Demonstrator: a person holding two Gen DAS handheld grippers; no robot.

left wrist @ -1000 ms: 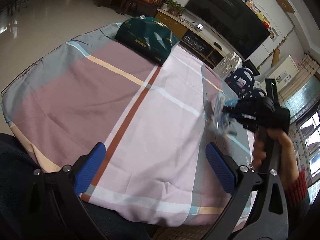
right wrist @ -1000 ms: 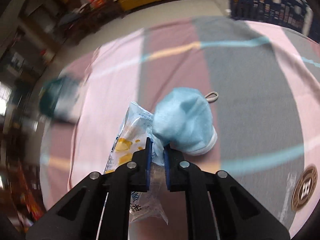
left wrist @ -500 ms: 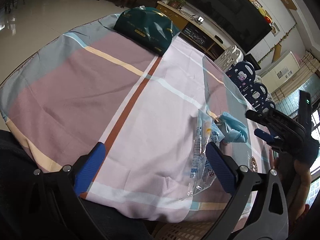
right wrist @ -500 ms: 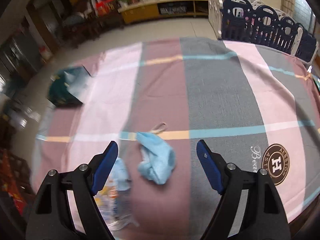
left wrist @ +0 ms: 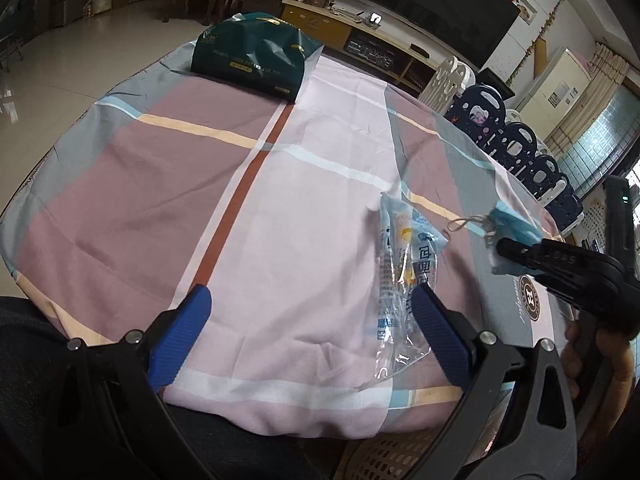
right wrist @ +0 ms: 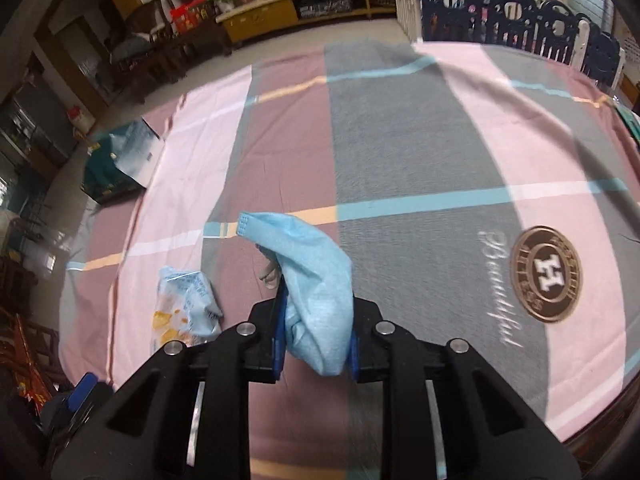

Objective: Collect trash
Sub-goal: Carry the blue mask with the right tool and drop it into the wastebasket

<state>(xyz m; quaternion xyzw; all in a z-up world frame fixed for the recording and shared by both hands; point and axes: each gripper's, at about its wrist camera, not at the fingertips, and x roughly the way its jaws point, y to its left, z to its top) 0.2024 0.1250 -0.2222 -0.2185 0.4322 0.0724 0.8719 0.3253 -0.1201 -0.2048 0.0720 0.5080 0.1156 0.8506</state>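
Lifting the blue face mask [right wrist: 316, 280] off the surface [right wrist: 400, 128] is the step in hand, it seems. The mask is pinched between the blue pads of the right tool [right wrist: 316, 344], which is closed on it. Most of the soft cloth sticks out ahead of the tips, and an ear loop [right wrist: 270, 274] hangs loose just past them.

The grip should be kept tight, so the mask is not dropped. It should be raised slowly, so the loop is not caught on the cloth cover.

The clear plastic wrapper [left wrist: 400, 280] is still lying on the surface. It lies just beside the right-hand pad of the left tool [left wrist: 312, 332], which is held wide open with nothing in it. That wrapper can be picked up next, most likely. It looks thin and slippery, so it should be pinched in the middle where it is bunched.

A basket [left wrist: 384, 460] can be seen below the near edge, under the left tool. The trash may be meant to go there.
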